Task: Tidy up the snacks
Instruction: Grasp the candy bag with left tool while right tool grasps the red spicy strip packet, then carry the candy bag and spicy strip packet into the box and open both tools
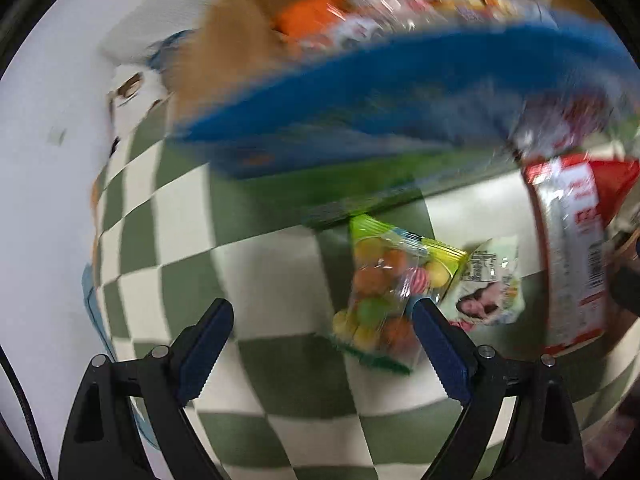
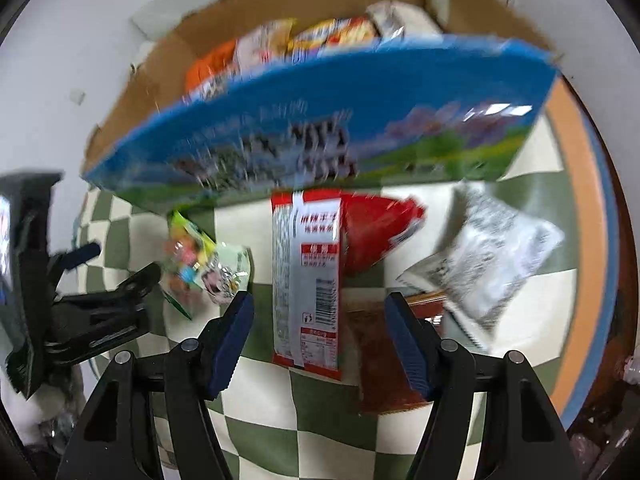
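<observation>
A clear bag of coloured candies [image 1: 380,296] lies on the green-and-white checked cloth [image 1: 272,292], touching my left gripper's right finger. My left gripper [image 1: 322,312] is open and empty just left of it. A small pale green packet [image 1: 490,284] lies beside the candies. My right gripper [image 2: 320,308] is open around a red-and-silver packet [image 2: 308,280], above a dark brown packet [image 2: 380,356]. A silver packet [image 2: 492,256] lies to the right. The candy bag [image 2: 186,256] and left gripper [image 2: 116,276] show at left. A cardboard box [image 2: 168,60] holds several snacks.
A large blue bag [image 2: 340,120] leans against the box front, also in the left wrist view [image 1: 400,92]. The cardboard box [image 1: 224,40] stands at the back. The red-and-silver packet [image 1: 572,248] lies at right. White surface [image 1: 44,120] lies left of the cloth.
</observation>
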Demonstrator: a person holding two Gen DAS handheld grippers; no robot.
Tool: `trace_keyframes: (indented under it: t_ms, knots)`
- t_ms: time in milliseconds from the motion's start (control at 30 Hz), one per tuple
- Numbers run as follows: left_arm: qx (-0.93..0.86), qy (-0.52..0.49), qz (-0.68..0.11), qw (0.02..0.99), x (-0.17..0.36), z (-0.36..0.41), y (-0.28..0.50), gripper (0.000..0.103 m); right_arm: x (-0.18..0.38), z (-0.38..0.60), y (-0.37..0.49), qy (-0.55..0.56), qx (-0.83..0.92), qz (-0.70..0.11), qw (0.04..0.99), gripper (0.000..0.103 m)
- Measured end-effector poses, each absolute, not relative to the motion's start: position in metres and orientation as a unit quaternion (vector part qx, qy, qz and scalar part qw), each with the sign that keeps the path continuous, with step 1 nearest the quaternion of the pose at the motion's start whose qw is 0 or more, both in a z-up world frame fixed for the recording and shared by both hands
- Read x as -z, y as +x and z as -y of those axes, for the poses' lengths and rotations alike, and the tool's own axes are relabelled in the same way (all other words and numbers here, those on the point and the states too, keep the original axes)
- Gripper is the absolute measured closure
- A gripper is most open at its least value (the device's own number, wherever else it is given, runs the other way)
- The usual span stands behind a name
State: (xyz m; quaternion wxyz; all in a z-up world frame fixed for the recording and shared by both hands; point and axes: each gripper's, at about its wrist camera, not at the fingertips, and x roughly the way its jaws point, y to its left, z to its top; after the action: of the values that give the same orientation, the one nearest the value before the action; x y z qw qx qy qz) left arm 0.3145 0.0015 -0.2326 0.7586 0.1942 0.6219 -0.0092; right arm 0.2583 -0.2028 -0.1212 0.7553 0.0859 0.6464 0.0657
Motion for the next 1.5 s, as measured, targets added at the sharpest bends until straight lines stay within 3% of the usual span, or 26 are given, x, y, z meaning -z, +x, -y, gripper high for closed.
trace_keyframes:
  t_ms: [167,233,433,500,533,733,1033,1200,1333,1500]
  knots:
    - [0.052,0.230,-0.603,0.762,0.244,0.023,0.319,0.013,0.156,0.182,0.267,0.066,-0.060,-0.667,0.740,0.032]
    - [0.064,0.229,-0.602,0.762,0.246,0.027,0.315,0.027,0.165,0.172,0.270,0.050,-0.058,-0.670,0.739,0.032]
    - [0.065,0.165,-0.626,0.760,0.252,0.007,0.298,0.042,0.177,0.155,0.271,0.006,-0.054,-0.668,0.742,0.034]
    - [0.053,0.141,-0.633,0.760,0.252,-0.002,0.290,0.046,0.179,0.146,0.267,-0.014,-0.060,-0.665,0.744,0.039]
    - [0.046,0.119,-0.643,0.755,0.254,-0.011,0.286,0.052,0.180,0.142,0.263,-0.026,-0.062,-0.664,0.744,0.042]
    - [0.011,-0.020,-0.687,0.727,0.267,-0.061,0.245,0.053,0.187,0.129,0.223,-0.052,-0.094,-0.678,0.727,0.044]
    - [0.007,-0.080,-0.714,0.696,0.285,-0.085,0.209,0.049,0.210,0.132,0.167,-0.007,-0.125,-0.716,0.687,0.044]
    - [-0.001,-0.072,-0.714,0.697,0.292,-0.089,0.217,0.047,0.217,0.141,0.174,0.047,-0.107,-0.712,0.692,0.030]
    - [-0.012,-0.056,-0.700,0.712,0.288,-0.072,0.227,0.047,0.223,0.131,0.170,0.020,-0.088,-0.702,0.707,0.028]
    - [-0.015,-0.036,-0.681,0.731,0.266,-0.041,0.237,0.059,0.217,0.124,0.156,-0.016,-0.081,-0.682,0.727,0.051]
